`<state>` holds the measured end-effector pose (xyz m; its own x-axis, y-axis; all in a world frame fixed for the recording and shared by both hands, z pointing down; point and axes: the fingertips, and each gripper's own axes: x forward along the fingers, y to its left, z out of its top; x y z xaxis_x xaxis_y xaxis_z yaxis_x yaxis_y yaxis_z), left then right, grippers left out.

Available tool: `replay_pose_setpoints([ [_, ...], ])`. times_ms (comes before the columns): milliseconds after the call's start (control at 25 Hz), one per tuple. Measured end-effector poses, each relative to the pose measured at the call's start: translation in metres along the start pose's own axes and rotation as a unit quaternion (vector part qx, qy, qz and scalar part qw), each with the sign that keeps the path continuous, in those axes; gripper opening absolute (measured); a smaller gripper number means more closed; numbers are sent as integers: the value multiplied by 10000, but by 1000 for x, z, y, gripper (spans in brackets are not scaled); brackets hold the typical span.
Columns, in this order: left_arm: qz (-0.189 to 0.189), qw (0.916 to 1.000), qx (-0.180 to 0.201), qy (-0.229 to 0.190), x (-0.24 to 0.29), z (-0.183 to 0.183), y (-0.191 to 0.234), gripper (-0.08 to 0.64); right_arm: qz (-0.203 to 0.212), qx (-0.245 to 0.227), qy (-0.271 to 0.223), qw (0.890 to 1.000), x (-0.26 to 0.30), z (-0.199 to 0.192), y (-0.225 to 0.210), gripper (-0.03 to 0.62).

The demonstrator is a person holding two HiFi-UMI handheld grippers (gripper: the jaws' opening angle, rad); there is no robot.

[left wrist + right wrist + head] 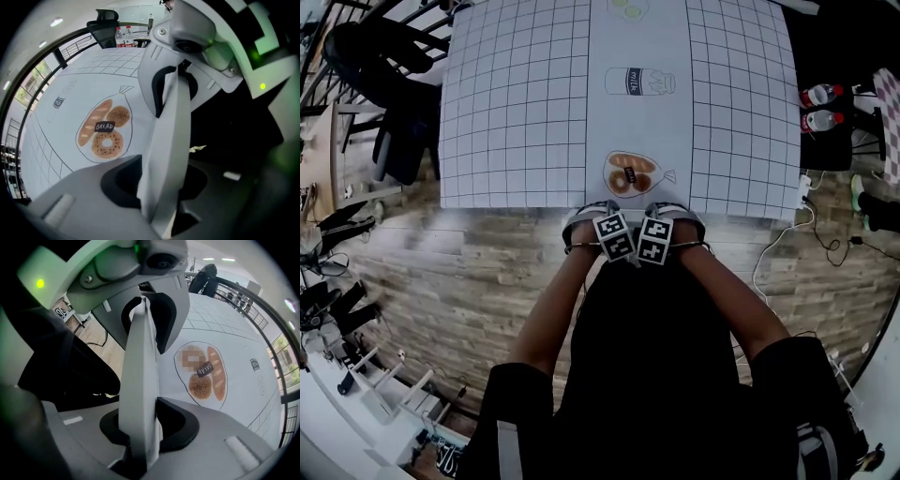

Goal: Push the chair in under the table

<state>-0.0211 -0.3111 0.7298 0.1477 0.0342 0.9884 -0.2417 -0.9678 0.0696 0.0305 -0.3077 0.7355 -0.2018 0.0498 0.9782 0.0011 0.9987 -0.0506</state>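
Together, left gripper (592, 223) and right gripper (671, 223), jaws nearly closed, sit at the counter (516, 112) edge near a printed bread bag (633, 174) showing loaf, bun, doughnut.

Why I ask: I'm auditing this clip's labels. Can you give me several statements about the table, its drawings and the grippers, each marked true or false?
1. The left gripper and the right gripper are side by side at the near edge of the table. True.
2. The bread drawing is at the table's far end. False: it is at the near edge, just ahead of the grippers.
3. The milk bottle drawing lies beyond the bread drawing. True.
4. The table's top is plain white throughout. False: both side parts carry grid lines.
5. Two red-capped bottles are off the table's left side. False: they are off its right side.
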Motion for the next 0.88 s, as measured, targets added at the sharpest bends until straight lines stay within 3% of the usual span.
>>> replay_pose_setpoints([
  [120,-3,10000,34,-58,-5,3,-2,153,10,61,-16,10000,-5,-3,3,139],
  [280,186,9986,-167,-459,-19,7,-2,157,-19,176,-209,9996,-22,1,10,167],
  [480,538,9915,-376,-1124,-52,7,-2,206,-633,117,-246,9976,-47,12,16,196],
  [680,847,9794,-594,-1733,-84,11,-4,195,-1071,654,-630,9901,-73,14,13,192],
  [800,1093,9667,-800,-2170,-114,11,-12,179,-1201,997,-1053,9821,-99,23,23,193],
  [880,1067,9565,-1113,-2477,-133,8,-24,150,-1324,1307,-1444,9719,-120,31,33,187],
])
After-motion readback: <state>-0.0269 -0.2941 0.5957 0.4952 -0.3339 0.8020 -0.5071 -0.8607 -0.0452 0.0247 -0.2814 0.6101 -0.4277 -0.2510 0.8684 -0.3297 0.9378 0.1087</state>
